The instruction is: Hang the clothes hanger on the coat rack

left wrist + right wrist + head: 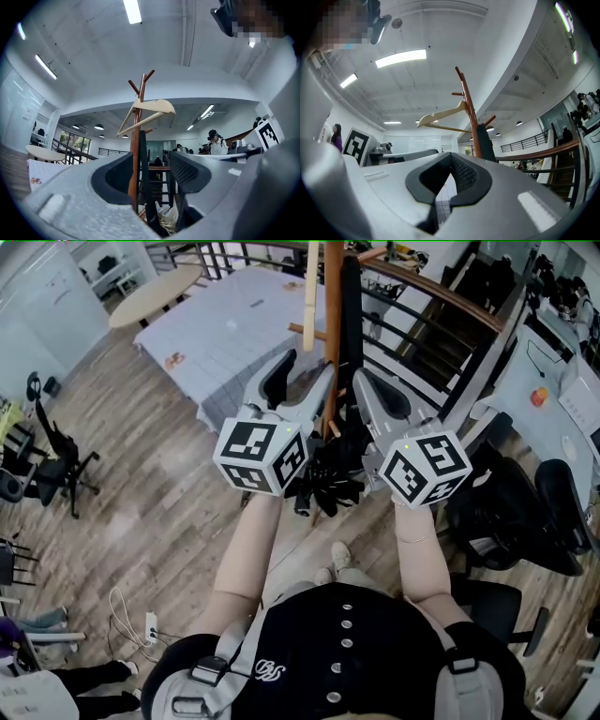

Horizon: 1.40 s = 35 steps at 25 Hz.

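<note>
A pale wooden clothes hanger [150, 107] hangs on an upper peg of the brown wooden coat rack [136, 140], up beyond both grippers. The hanger [440, 115] and the rack [469, 108] also show in the right gripper view. From the head view the hanger [310, 287] sits beside the rack pole [333, 296]. My left gripper [309, 362] [151, 161] is open, nothing between its pads; the pole shows far off through the gap. My right gripper [364, 379] [451, 157] is shut and empty, to the right of the pole.
A black garment [352, 324] hangs down the rack, with a black heap [328, 484] at its base. Behind stand a cloth-covered table [234, 334], a round table [155, 294] and a railing [422, 296]. Office chairs [56, 460] [553, 512] flank me.
</note>
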Available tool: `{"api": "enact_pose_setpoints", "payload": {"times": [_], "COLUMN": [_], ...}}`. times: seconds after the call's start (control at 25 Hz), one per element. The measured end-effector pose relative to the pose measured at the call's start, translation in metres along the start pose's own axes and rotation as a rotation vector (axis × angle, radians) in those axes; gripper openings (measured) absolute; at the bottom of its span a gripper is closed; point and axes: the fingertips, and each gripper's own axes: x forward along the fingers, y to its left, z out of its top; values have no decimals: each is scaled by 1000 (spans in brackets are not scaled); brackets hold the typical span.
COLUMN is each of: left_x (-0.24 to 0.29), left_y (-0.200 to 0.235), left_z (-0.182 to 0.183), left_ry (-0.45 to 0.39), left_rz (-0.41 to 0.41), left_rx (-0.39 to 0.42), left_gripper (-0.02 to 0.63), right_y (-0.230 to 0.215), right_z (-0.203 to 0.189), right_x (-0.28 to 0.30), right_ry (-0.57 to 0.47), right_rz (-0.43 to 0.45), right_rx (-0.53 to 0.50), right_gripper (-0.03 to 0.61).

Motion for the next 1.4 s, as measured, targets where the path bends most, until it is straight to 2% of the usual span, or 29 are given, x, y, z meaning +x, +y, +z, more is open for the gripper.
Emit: {"api": "enact_pose_setpoints", "payload": {"times": [0.2,0.32,0.48,0.56,0.6,0.72,0.8,1.4], "left_x": [-18,-27,-34,-38,-41,-46,-50,-60], "left_y": [-7,-13,-24,-28,-31,-39,-45,-59], "left_z": [-23,-30,-40,-45,-48,-57,-61,-69], "left_ry": [24,17,27,27,25,35,42,74], "left_rz": [-28,-39,-70,-76,-77,-93,-116,-190], "left_rx": [-47,-66,-94,-119,-131,-153,-169,-179], "left_gripper": [241,173,163,74,53,46,-2,-2], "right_y": [11,16,22,26,27,26,27,24], "right_z": [-17,-25,-36,-41,-43,-45,-46,-55], "right_x": [-10,-16,-22,-24,-26,-34,-39,-52], "right_ry": [32,49,65,74,73,51,41,63], "right_rz": [6,11,19,22,18,-6,-19,-75], "right_rx": [11,15,27,25,26,34,47,31], "right_gripper": [-2,-2,-2,-2,-2,-2,-2,-2]}}
